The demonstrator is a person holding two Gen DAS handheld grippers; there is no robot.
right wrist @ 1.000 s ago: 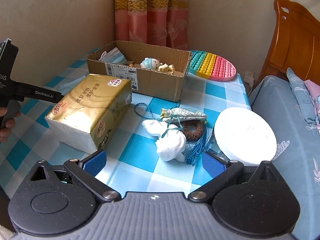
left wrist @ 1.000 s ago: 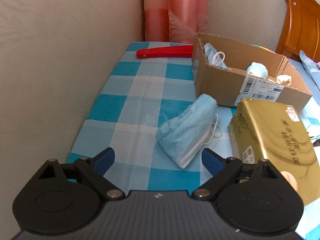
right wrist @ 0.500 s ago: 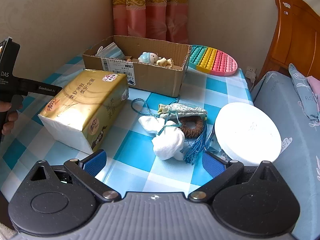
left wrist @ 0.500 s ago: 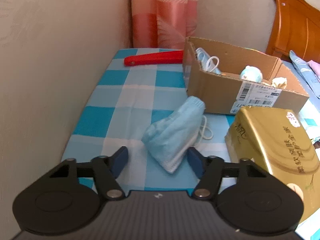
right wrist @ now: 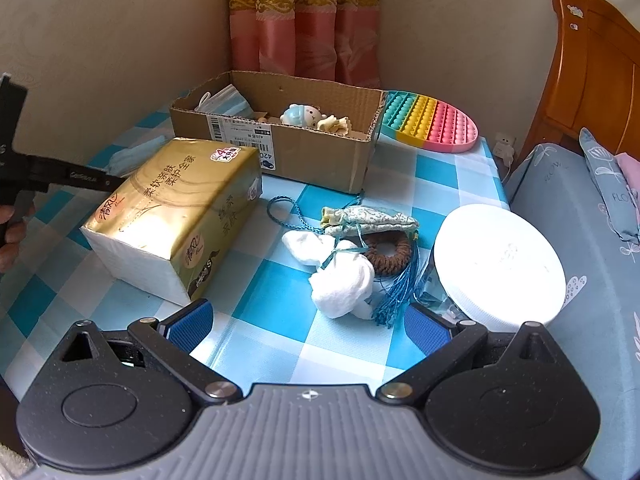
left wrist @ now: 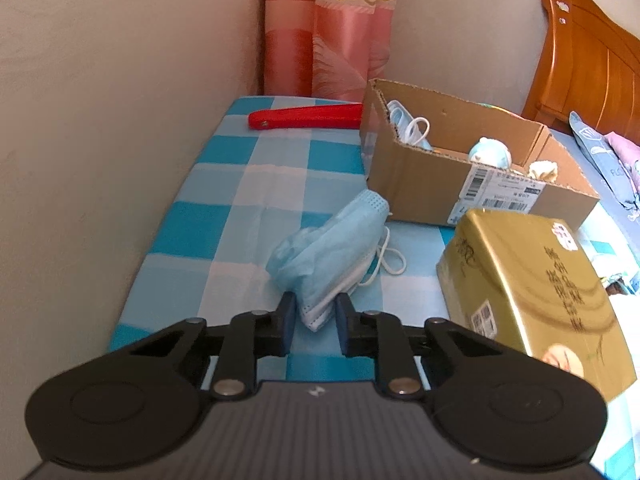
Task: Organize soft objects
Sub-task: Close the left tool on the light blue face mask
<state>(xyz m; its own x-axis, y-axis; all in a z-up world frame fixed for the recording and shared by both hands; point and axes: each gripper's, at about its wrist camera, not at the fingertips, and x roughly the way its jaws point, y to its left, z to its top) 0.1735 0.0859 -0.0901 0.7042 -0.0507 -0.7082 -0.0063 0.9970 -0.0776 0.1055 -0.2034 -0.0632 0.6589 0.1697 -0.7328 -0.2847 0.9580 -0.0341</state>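
Note:
A crumpled light-blue face mask lies on the checked cloth in front of the cardboard box. My left gripper is shut on the mask's near white edge. The box holds another mask, a small plush toy and a cream item. My right gripper is open and empty, above the cloth just short of a white cotton wad, a blue-tasselled sachet and a brown ring.
A gold tissue pack lies between the two grippers, also in the left wrist view. A white round lid, a rainbow pop mat, a red tool, walls, a curtain and a bed edge surround the table.
My left gripper moved forward and closed its fingers onto the blue mask's near edge. My right gripper stayed open and shifted only slightly.

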